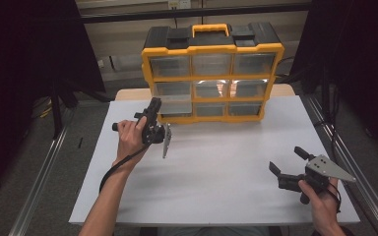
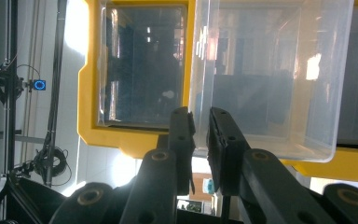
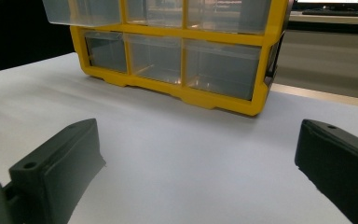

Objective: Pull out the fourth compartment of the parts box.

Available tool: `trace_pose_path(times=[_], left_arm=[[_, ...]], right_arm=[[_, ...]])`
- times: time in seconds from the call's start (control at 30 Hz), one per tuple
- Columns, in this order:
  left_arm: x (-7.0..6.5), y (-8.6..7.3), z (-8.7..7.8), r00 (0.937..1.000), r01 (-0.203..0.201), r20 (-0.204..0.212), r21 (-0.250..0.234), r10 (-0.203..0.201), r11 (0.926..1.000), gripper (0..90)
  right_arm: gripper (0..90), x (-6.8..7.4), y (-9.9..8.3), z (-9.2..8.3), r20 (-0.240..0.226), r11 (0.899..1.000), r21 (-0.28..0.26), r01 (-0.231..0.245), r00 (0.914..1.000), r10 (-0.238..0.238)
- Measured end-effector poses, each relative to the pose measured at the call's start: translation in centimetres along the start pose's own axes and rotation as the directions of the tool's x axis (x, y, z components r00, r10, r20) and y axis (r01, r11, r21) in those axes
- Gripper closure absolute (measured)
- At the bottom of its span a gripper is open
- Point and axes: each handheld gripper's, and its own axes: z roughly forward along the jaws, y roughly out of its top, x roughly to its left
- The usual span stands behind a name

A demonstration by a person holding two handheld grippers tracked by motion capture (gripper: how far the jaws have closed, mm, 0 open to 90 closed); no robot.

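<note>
Left gripper [image 1: 153, 109], rolled on its side at the left end of the yellow organizer [image 1: 211, 73]: jaws clenched on the front edge of a clear drawer [image 2: 265, 79] pulled partly out of the left column; which row is hard to tell, the hand hiding it from above. Organizer stands at the table's [image 1: 216, 167] far edge, drawer contents unreadable through glare. Right gripper [image 1: 286, 164], near right: jaws spread wide, holding nothing, tips cut off in its own view.

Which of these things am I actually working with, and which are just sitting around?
In the job:
- left gripper, shut on the clear drawer's edge
- clear drawer, pulled partway out
- yellow organizer

Not in use:
- right gripper, open, hovering above the white table
- the other drawers, all closed
</note>
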Motion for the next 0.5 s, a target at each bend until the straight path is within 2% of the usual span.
trace_pose_path(times=[0.03,0.07,0.1,0.2,0.33,0.5], left_arm=[[-0.15,-0.1,0.18,0.9999,0.011,-0.013,-0.026,-0.012,0.9996,80.6],[-0.16,-0.1,0.18,0.9998,0.013,-0.013,-0.027,-0.014,0.9996,80.6],[-0.06,0.01,-0.06,0.9999,0.012,0.005,0.004,-0.012,0.9999,80.6],[-0.08,-0.01,-0.09,0.9998,0.018,0.006,0.0,-0.018,0.9998,80.6],[0.13,0.04,-0.27,1.0,0.003,0.001,-0.004,-0.003,1.0,80.5],[0.19,0.16,-0.46,1.0,0.003,0.0,0.009,-0.003,1.0,80.5]], right_arm=[[0.2,0.01,0.0,-0.02,0.002,1.0,0.001,0.001,1.0,-0.001],[0.2,0.01,0.01,-0.03,0.001,1.0,0.001,0.001,1.0,-0.001],[0.2,0.01,0.01,-0.03,0.001,1.0,0.001,0.001,1.0,-0.001],[0.2,-0.04,0.0,-0.06,-0.003,1.0,0.003,0.002,1.0,-0.002],[0.2,-0.03,0.01,-0.06,0.0,1.0,0.003,0.001,1.0,-0.001],[0.0,-0.04,0.04,-0.06,-0.001,1.0,0.003,0.008,1.0,-0.008]])
